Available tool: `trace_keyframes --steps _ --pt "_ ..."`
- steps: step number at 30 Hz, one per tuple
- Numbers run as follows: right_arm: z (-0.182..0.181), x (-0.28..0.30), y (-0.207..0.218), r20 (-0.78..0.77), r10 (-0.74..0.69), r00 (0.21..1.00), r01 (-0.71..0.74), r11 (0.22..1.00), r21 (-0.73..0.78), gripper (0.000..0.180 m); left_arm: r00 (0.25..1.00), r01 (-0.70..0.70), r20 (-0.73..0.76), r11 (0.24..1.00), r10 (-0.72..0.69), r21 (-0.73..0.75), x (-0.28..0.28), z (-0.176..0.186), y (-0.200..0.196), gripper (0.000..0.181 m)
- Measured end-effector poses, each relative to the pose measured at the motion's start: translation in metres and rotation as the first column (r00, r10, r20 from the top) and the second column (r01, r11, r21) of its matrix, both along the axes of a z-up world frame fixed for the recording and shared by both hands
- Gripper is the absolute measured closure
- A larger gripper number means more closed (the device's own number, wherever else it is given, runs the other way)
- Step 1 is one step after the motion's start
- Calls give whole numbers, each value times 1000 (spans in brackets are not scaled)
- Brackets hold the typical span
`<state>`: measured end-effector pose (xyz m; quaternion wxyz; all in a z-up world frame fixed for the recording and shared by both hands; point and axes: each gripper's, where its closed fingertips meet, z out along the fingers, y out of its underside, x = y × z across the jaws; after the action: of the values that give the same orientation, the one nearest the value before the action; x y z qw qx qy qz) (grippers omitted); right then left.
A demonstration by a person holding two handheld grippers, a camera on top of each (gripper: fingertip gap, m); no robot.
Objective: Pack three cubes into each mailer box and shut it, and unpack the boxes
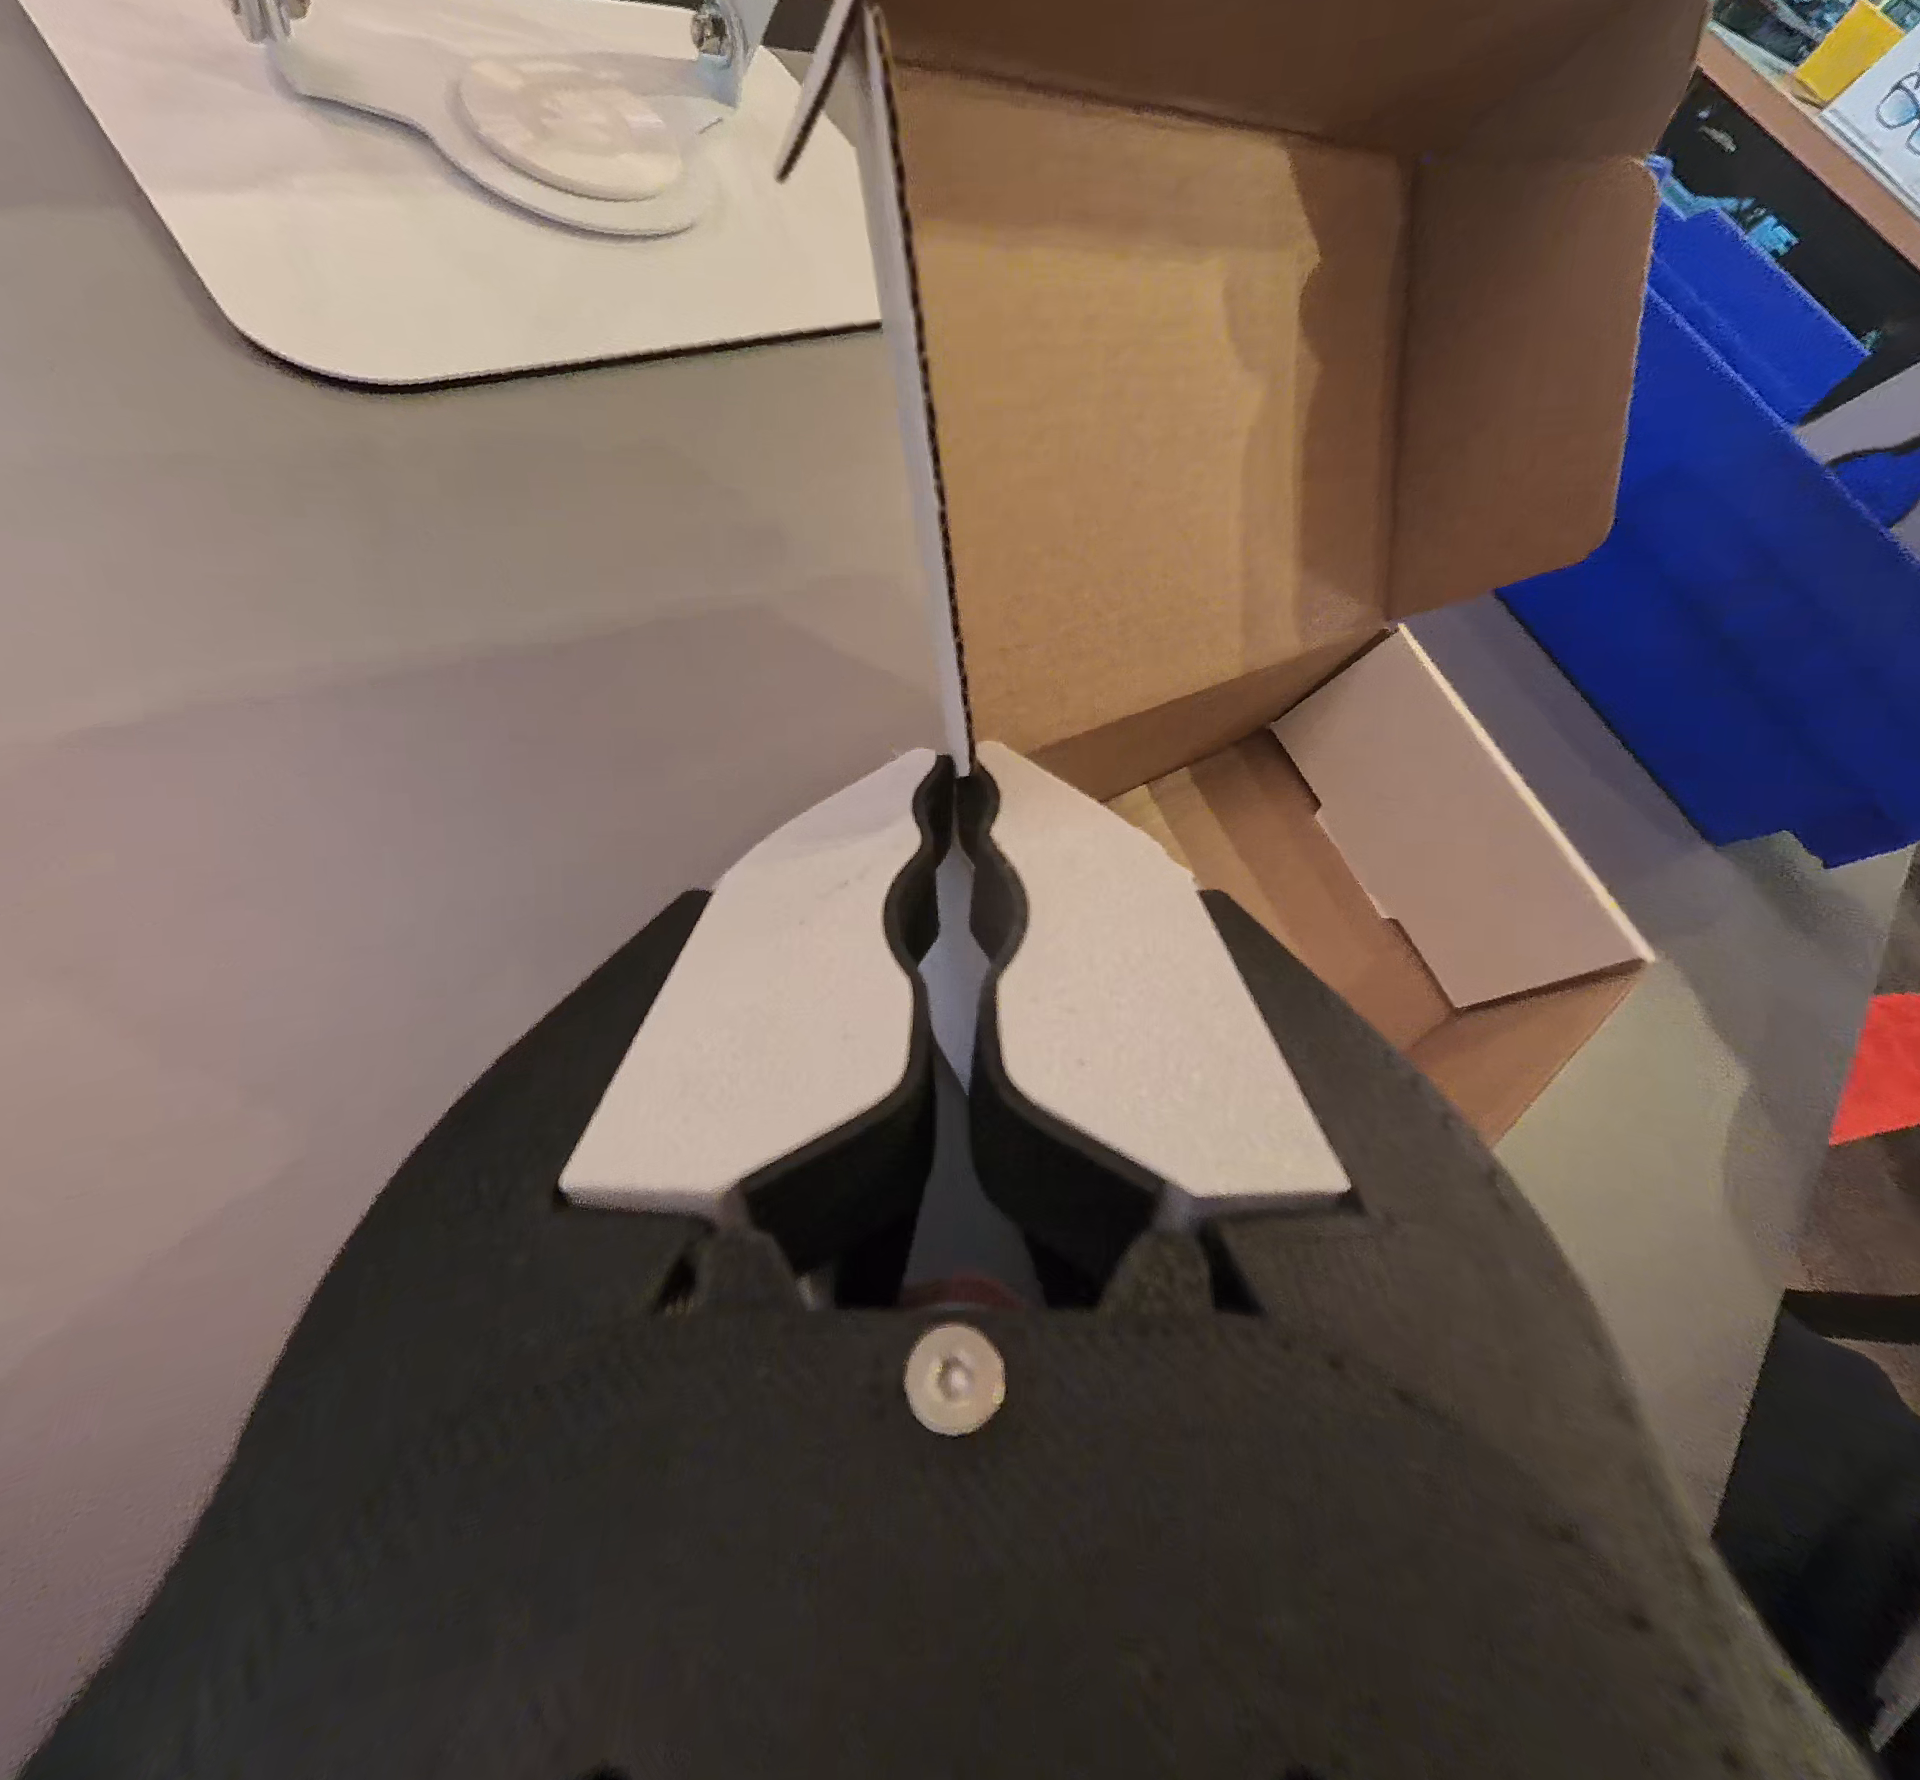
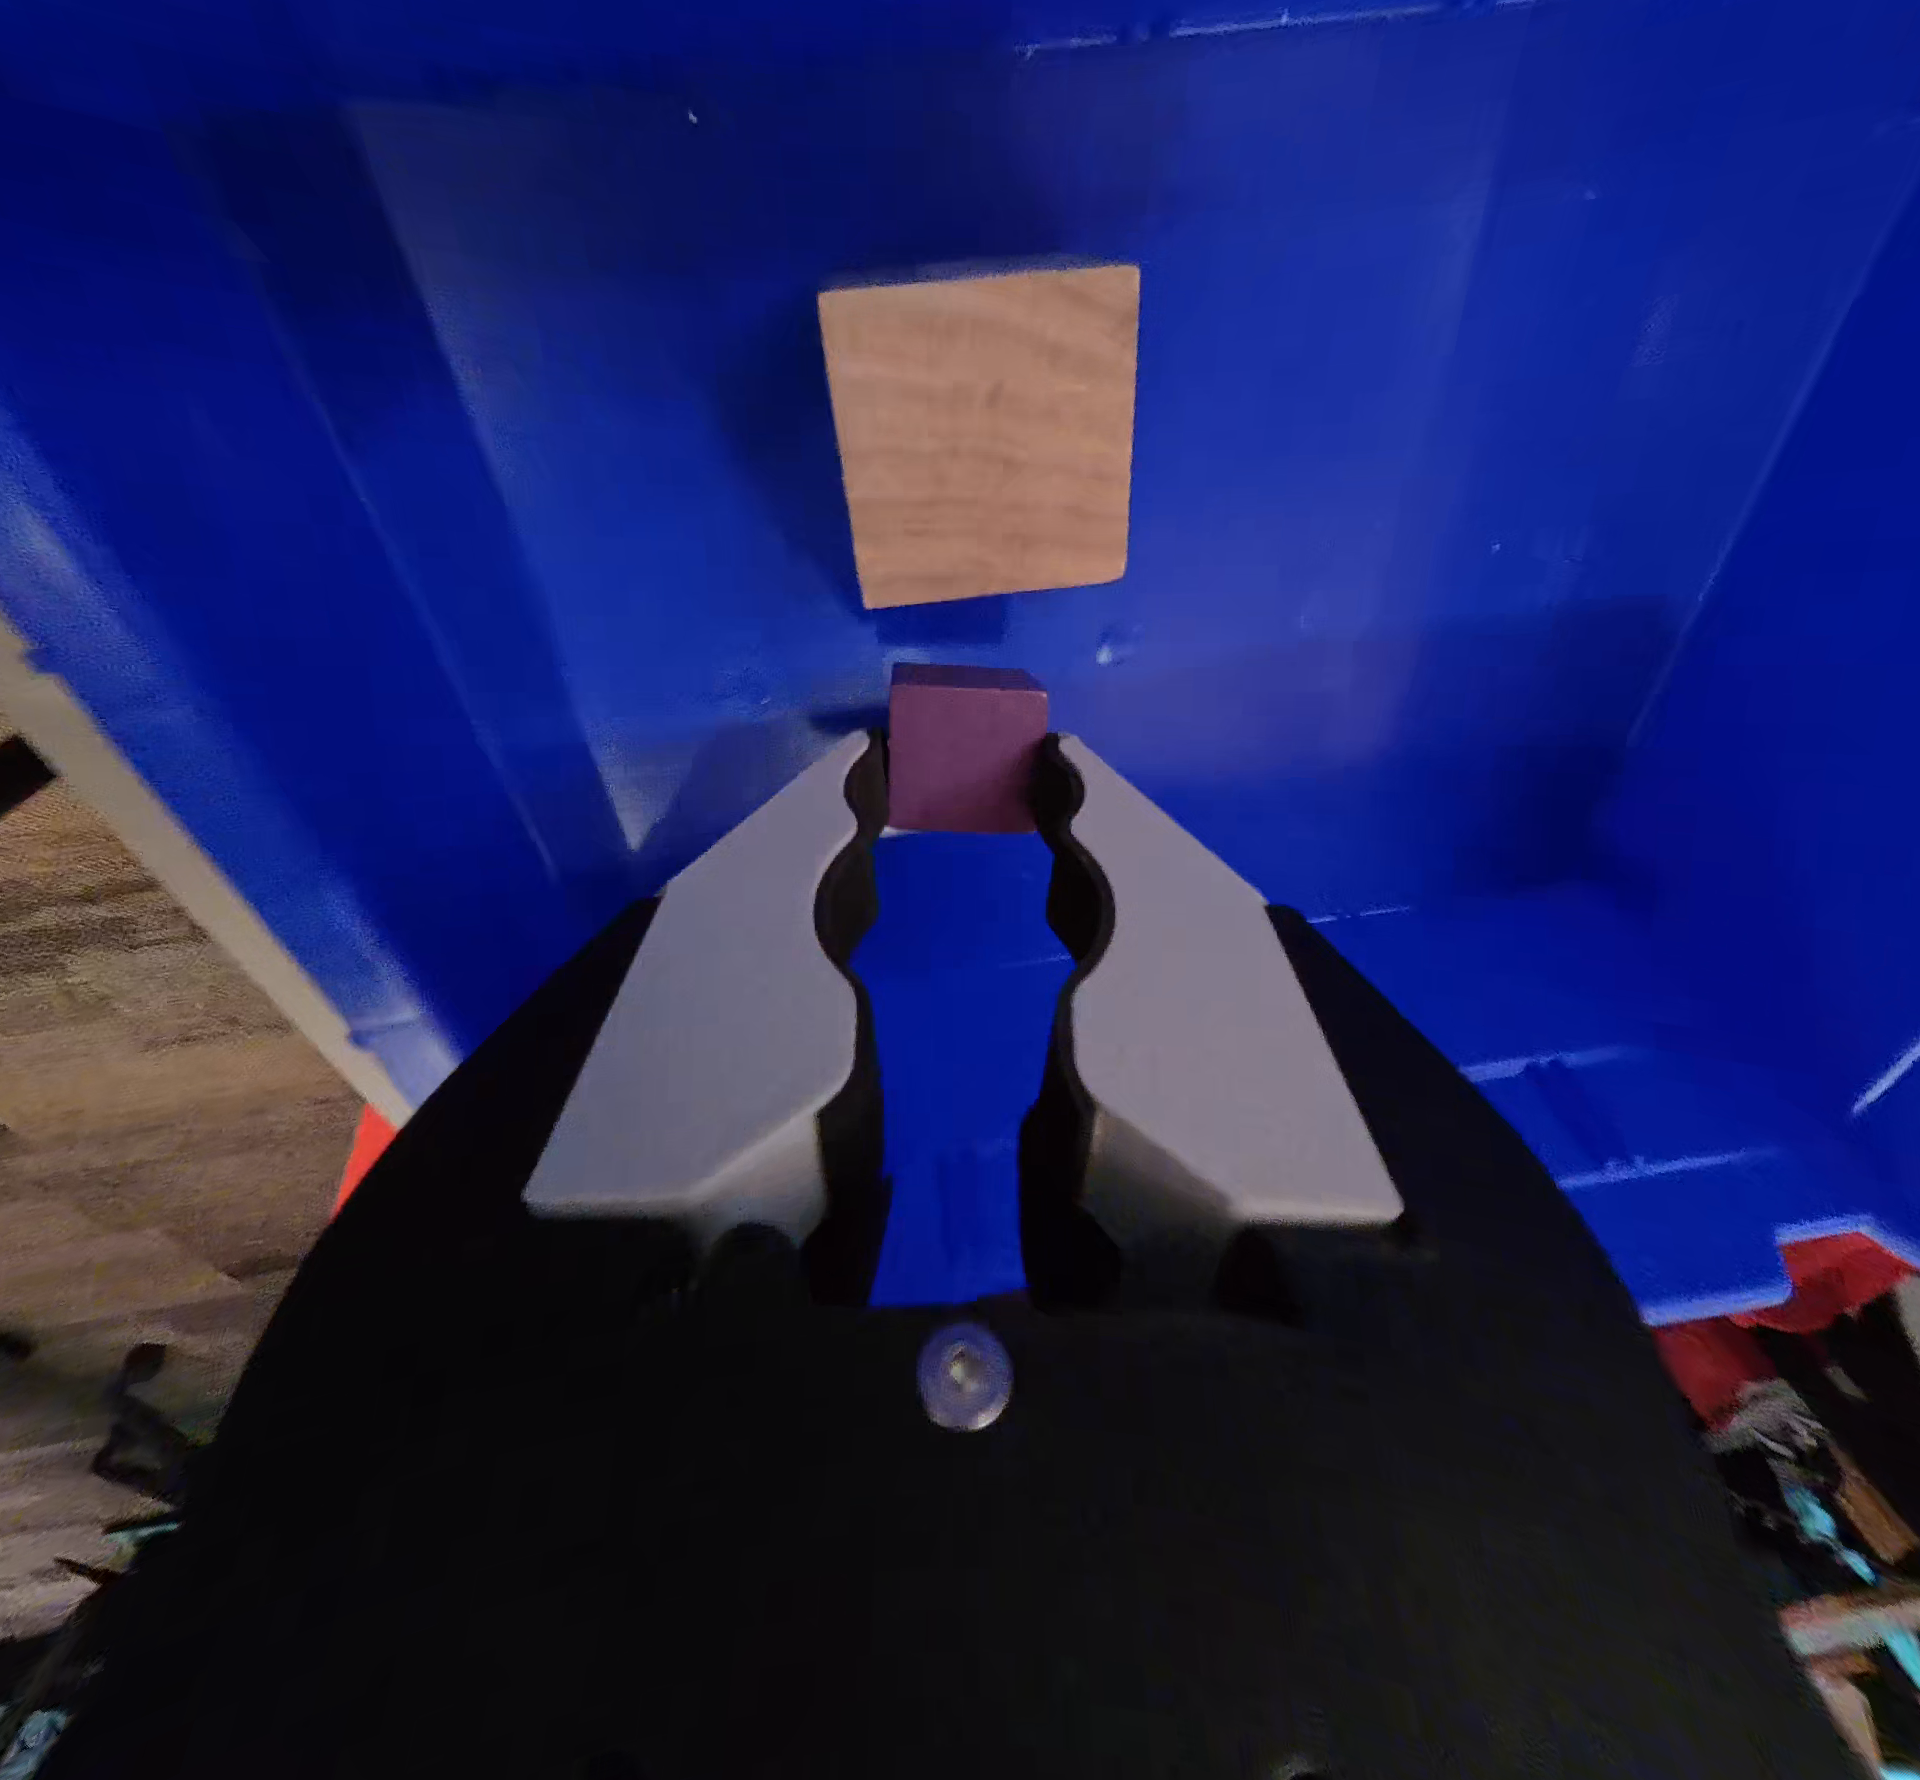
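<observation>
The right claw (image 2: 964, 774) is closed partway on a small purple cube (image 2: 966, 759), pinched at its fingertips inside the blue bin (image 2: 1558, 483), with a larger wooden cube (image 2: 982, 431) lying just beyond on the bin floor. The left claw (image 1: 961, 785) is clamped nearly closed on the edge of the box lid (image 1: 920, 400), apparently holding the mailer box (image 1: 1299, 909) open on the table (image 1: 416, 639) so the cube can go in. No cubes show in the part of the box in view.

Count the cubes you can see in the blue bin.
2. A small purple cube sits clamped between the right gripper's fingertips; a larger wooden cube lies just beyond it on the blue bin floor. Others may be hidden.
</observation>
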<state>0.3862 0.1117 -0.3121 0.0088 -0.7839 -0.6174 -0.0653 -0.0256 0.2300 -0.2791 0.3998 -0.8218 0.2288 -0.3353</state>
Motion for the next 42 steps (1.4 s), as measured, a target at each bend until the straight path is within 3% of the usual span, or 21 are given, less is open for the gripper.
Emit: trace_keyframes --steps 5,7,10,12,15,16,18,20,24,28,32,36,39,42 --pt "-16 5 5 39 24 999 -23 1000 -9 152 1000 1 -1 1000 -1 3 0 0 1 181" --pt "-13 6 8 44 10 999 -10 1000 2 136 1000 3 -2 1000 -3 3 1 0 1 180" --pt "9 9 7 73 6 997 -8 999 34 131 1000 3 1 1000 -3 1 0 0 0 180" --pt "46 2 8 81 -40 996 31 994 108 134 1000 1 -1 1000 -1 3 0 1 0 180" --pt "116 -103 9 -233 21 972 38 969 244 136 1000 -3 5 1000 3 2 2 2 0 180" --pt "133 -147 8 -327 65 943 27 962 270 145 1000 -3 7 1000 3 -1 3 2 0 180" --pt "142 -231 4 -468 141 872 -12 963 269 153 1000 2 15 1000 -2 -9 7 1 0 180" --pt "120 -296 6 -531 125 838 -23 981 194 154 1000 0 14 1000 0 -10 8 1 -1 180" --pt "43 -365 19 -453 63 889 -41 997 59 145 999 -21 29 1000 21 -9 4 4 0 181" --pt "19 -398 30 -482 -37 876 16 999 -47 158 999 -27 37 1000 27 -11 2 4 1 180" --pt "-1 -404 34 -450 -52 891 1 994 -113 152 999 -24 41 1000 24 -14 4 2 0 180" --pt "-17 -404 29 -416 -27 909 -32 991 -133 159 999 -20 44 1000 21 -17 5 2 0 180" --pt "-11 -405 31 -427 19 904 -55 996 -72 160 999 -17 47 1000 18 -13 4 3 -1 180" --pt "21 -396 32 -474 39 880 -53 998 -16 160 998 -18 53 1000 18 -10 3 5 0 181"
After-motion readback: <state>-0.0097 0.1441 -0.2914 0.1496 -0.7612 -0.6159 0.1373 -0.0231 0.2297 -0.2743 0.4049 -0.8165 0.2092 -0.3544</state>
